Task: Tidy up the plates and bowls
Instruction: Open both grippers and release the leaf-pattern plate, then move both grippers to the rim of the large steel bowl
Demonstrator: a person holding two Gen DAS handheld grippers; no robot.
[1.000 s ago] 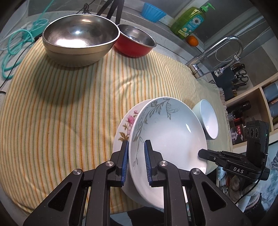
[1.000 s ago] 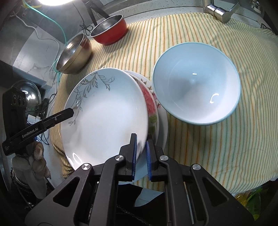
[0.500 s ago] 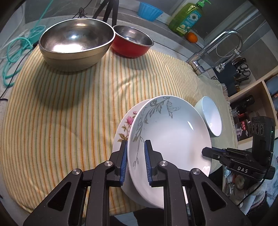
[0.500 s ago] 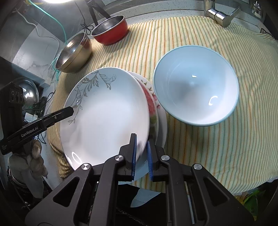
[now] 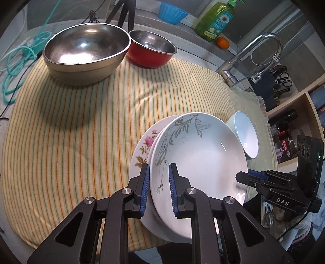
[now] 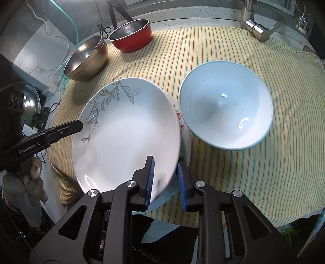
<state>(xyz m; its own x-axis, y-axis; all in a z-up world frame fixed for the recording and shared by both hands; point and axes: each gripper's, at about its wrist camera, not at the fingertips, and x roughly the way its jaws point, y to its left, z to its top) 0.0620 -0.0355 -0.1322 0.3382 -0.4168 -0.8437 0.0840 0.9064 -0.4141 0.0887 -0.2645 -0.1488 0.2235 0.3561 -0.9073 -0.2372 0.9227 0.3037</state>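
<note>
A white plate with a grey leaf pattern [image 5: 201, 154] [image 6: 126, 130] lies on a pink-flower plate [image 5: 145, 146] at the near edge of the striped cloth. My left gripper [image 5: 159, 184] has its jaws around the leaf plate's near rim, with small gaps showing. My right gripper [image 6: 164, 178] is open, its pads on either side of the plate's opposite rim. A pale blue bowl [image 6: 225, 109] [image 5: 244, 136] sits just right of the plates.
A large steel bowl [image 5: 85, 52] and a red bowl [image 5: 150, 47] stand at the far side of the cloth [image 5: 71, 121]. A tap [image 5: 249, 54] is at the far right, with a soap bottle [image 5: 216, 19] and an orange [image 5: 222, 43] behind.
My right gripper's jaws have opened from the leaf plate's rim. The leaf plate has settled lower onto the flower plate. My left gripper's jaws have widened slightly.
</note>
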